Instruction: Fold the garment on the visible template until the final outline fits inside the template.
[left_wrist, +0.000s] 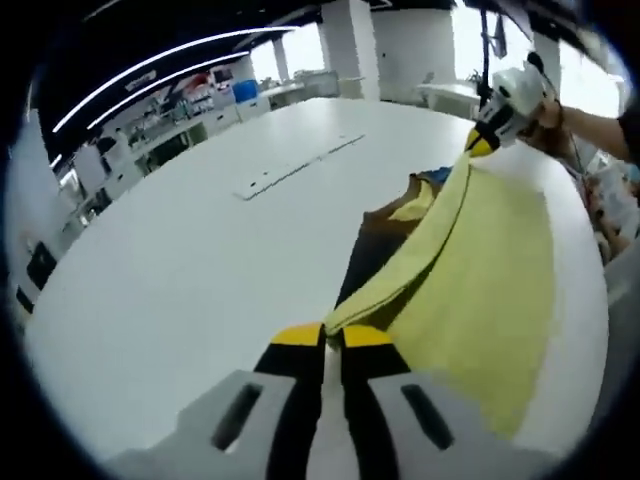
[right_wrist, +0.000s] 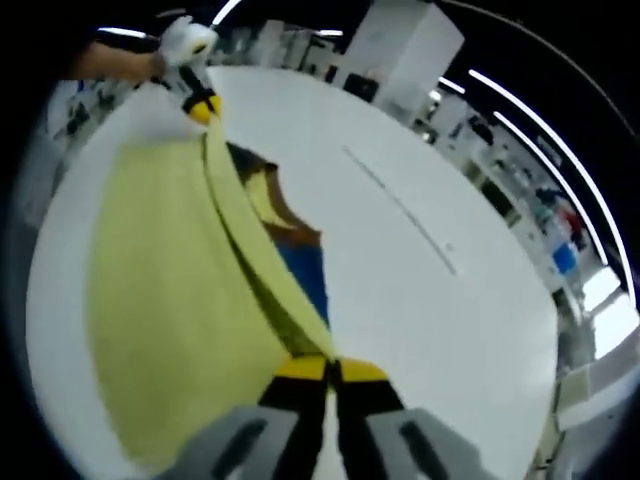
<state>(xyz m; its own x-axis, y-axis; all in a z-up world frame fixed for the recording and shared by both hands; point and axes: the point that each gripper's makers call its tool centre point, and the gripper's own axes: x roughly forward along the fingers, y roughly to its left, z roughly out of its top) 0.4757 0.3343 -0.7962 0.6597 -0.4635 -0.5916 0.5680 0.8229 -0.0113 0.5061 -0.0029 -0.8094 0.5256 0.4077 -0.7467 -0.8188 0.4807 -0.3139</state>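
Note:
A pale yellow garment (left_wrist: 480, 290) hangs stretched between my two grippers above a white table (left_wrist: 190, 260). My left gripper (left_wrist: 333, 335) is shut on one end of its folded edge. The right gripper (left_wrist: 483, 143), held by a hand, is shut on the other end at the far right. In the right gripper view my right gripper (right_wrist: 331, 368) pinches the garment (right_wrist: 160, 300), and the left gripper (right_wrist: 203, 108) holds the far end at top left. Beneath the cloth a dark brown and blue template (right_wrist: 300, 255) lies on the table, partly covered; the template (left_wrist: 375, 245) appears dark under the fold.
A thin seam with small marks (left_wrist: 295, 170) runs across the table top. Desks, shelves and pillars (left_wrist: 350, 45) stand in the room beyond. A person's forearm (left_wrist: 600, 125) reaches in from the right.

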